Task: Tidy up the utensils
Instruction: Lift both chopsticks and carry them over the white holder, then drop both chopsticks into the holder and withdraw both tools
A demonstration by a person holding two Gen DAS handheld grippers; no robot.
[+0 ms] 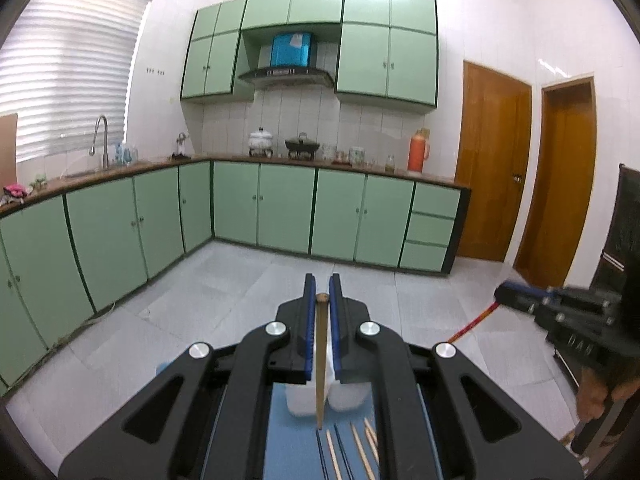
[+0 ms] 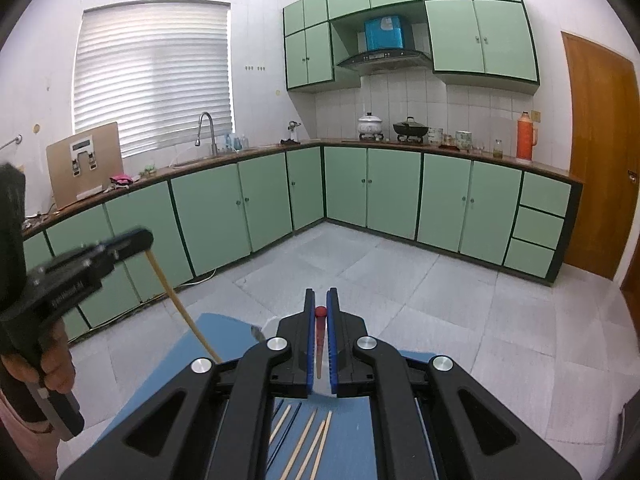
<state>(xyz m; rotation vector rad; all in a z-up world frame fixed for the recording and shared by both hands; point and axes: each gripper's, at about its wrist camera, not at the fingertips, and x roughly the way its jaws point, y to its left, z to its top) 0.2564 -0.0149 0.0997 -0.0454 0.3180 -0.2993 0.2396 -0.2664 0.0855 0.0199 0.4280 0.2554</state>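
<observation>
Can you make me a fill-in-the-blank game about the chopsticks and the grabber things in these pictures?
1. The left hand-held gripper is shut on a plain ____ chopstick.
2. The right hand-held gripper holds a chopstick with a ____ top end.
3. More chopsticks lie on the ____ mat.
4. The kitchen cabinets are painted ____.

Missing words: wooden; red; blue; green
</observation>
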